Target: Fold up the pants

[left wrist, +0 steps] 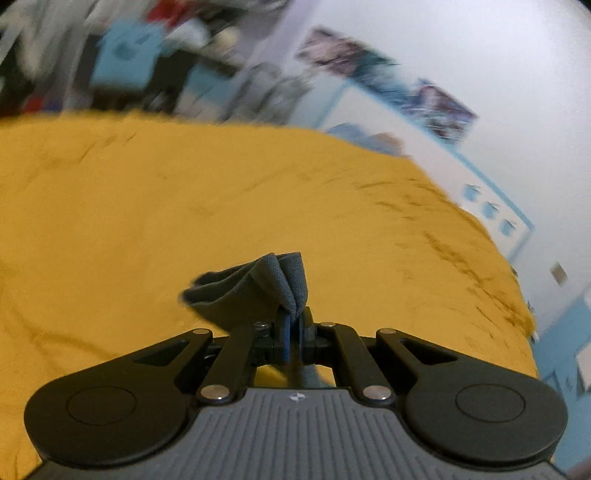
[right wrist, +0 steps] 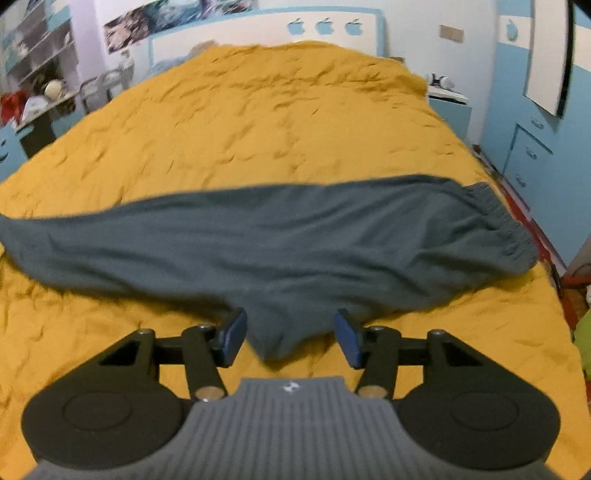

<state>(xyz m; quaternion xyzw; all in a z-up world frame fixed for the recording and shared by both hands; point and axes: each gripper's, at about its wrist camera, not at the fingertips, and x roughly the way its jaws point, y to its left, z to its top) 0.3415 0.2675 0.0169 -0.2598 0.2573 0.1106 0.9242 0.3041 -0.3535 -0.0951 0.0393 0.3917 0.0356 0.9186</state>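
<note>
Grey-green pants (right wrist: 280, 240) lie stretched sideways across a yellow bedspread (right wrist: 258, 122), folded lengthwise, with the elastic waistband (right wrist: 502, 225) at the right. A point of the fabric hangs toward me between the fingers of my right gripper (right wrist: 291, 334), which is open and just above that near edge. My left gripper (left wrist: 293, 332) is shut on a bunched bit of the pants (left wrist: 258, 288), held above the bedspread (left wrist: 147, 206). The rest of the pants is hidden in the left wrist view.
A white headboard with blue apple shapes (right wrist: 325, 26) stands at the far end of the bed. A blue nightstand (right wrist: 448, 107) and blue cabinets (right wrist: 532, 155) are at the right. Cluttered shelves (right wrist: 40, 81) stand at the left.
</note>
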